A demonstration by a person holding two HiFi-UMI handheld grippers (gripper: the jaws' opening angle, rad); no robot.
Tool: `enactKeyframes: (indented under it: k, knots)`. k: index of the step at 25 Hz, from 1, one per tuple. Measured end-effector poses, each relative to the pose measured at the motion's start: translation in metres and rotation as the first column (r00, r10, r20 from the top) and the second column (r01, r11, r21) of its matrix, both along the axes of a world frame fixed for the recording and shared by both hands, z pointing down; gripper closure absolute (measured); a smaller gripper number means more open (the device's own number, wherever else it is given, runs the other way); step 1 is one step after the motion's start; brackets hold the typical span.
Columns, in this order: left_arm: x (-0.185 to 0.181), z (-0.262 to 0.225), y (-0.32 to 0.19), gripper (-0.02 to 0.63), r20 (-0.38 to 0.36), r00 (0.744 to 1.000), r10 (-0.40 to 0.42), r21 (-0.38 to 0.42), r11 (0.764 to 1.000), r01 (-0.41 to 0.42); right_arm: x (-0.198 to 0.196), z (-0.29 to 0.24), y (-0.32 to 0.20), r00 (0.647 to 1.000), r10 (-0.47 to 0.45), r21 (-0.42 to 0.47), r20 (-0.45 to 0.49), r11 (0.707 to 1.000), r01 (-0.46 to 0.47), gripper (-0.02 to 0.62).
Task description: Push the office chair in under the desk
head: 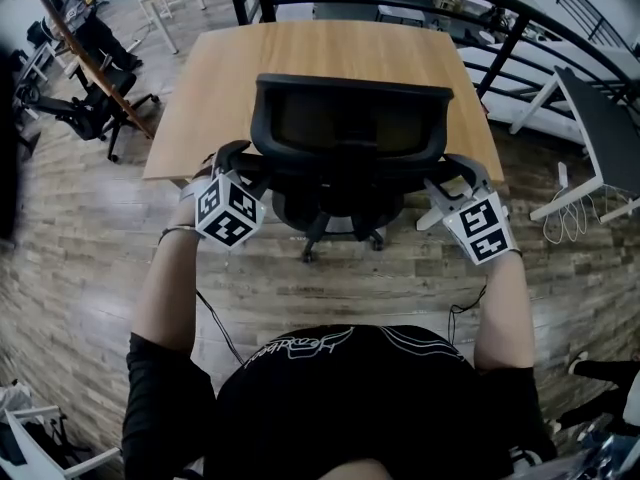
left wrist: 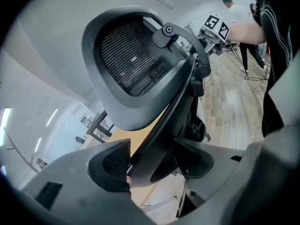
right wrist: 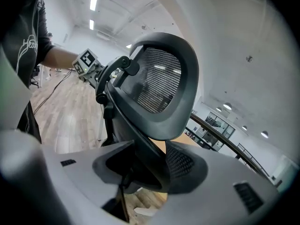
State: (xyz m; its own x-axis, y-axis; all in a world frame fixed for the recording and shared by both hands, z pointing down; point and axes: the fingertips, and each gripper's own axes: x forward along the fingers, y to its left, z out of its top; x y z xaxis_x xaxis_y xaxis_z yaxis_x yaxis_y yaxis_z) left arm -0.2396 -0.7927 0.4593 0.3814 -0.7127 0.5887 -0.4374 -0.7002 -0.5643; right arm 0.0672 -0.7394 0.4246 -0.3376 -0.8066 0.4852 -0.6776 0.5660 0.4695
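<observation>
The black mesh-backed office chair (head: 350,128) stands at the near edge of the wooden desk (head: 300,58), its back towards me and its seat partly under the top. My left gripper (head: 232,158) is at the left side of the chair's back and my right gripper (head: 455,173) at the right side. In the left gripper view, the left gripper (left wrist: 152,161) is shut on the dark frame bar below the backrest (left wrist: 131,64). The right gripper view shows the right gripper (right wrist: 150,165) clamped likewise on the frame bar under the backrest (right wrist: 161,83).
A second black chair (head: 95,108) and a person (head: 75,8) are at the far left. A white desk (head: 600,138) with hanging cables (head: 570,218) stands to the right. A black railing (head: 500,18) runs behind the desk. A thin cable (head: 215,318) lies on the wooden floor.
</observation>
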Motion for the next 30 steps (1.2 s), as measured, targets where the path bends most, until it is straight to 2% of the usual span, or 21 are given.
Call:
enactKeyframes:
  k: [5, 7, 10, 12, 14, 18, 23, 25, 27, 28, 30]
  knots:
    - [0.001, -0.003, 0.002, 0.333, -0.006, 1.0, 0.017, -0.047, 0.999, -0.017, 0.001, -0.003, -0.001, 1.0, 0.013, -0.008, -0.023, 1.0, -0.013, 0.377]
    - [0.001, -0.005, 0.005, 0.333, -0.036, 0.999, 0.018, -0.065, 0.998, -0.02, 0.002, -0.003, 0.001, 0.999, 0.024, -0.02, -0.048, 0.999, -0.025, 0.377]
    - [-0.001, -0.018, 0.013, 0.333, -0.161, 0.987, -0.012, -0.084, 0.996, -0.001, 0.01, -0.002, 0.008, 0.994, 0.043, -0.006, -0.105, 0.999, -0.044, 0.377]
    - [-0.007, -0.035, 0.018, 0.333, -0.257, 0.965, -0.044, -0.082, 0.996, 0.023, 0.013, -0.013, 0.015, 0.991, 0.062, 0.025, -0.116, 0.998, -0.06, 0.377]
    - [-0.017, -0.052, 0.024, 0.333, -0.359, 0.929, -0.087, -0.089, 0.994, 0.058, 0.014, -0.025, 0.024, 0.992, 0.077, 0.058, -0.1, 0.996, -0.071, 0.377]
    - [-0.021, -0.078, 0.057, 0.341, -0.557, 0.822, -0.121, -0.107, 0.992, 0.073, 0.0, -0.042, 0.057, 0.998, 0.057, 0.078, -0.027, 0.995, -0.054, 0.377]
    - [0.005, -0.102, 0.124, 0.436, -0.683, 0.726, -0.078, -0.106, 0.994, 0.007, -0.031, -0.058, 0.108, 0.989, -0.042, 0.069, 0.14, 0.997, 0.032, 0.379]
    - [0.021, -0.112, 0.15, 0.461, -0.739, 0.668, -0.083, -0.126, 0.992, -0.016, -0.041, -0.069, 0.129, 0.966, -0.09, 0.068, 0.243, 0.995, 0.075, 0.383]
    - [0.039, -0.12, 0.178, 0.511, -0.786, 0.613, -0.085, -0.149, 0.987, -0.055, -0.048, -0.077, 0.151, 0.924, -0.114, 0.058, 0.365, 0.993, 0.1, 0.414]
    - [0.048, -0.122, 0.192, 0.533, -0.796, 0.599, -0.08, -0.155, 0.985, -0.075, -0.05, -0.08, 0.162, 0.899, -0.121, 0.051, 0.421, 0.993, 0.11, 0.441]
    - [0.064, -0.125, 0.219, 0.555, -0.803, 0.593, -0.063, -0.152, 0.983, -0.102, -0.055, -0.086, 0.186, 0.853, -0.137, 0.038, 0.504, 0.99, 0.136, 0.487]
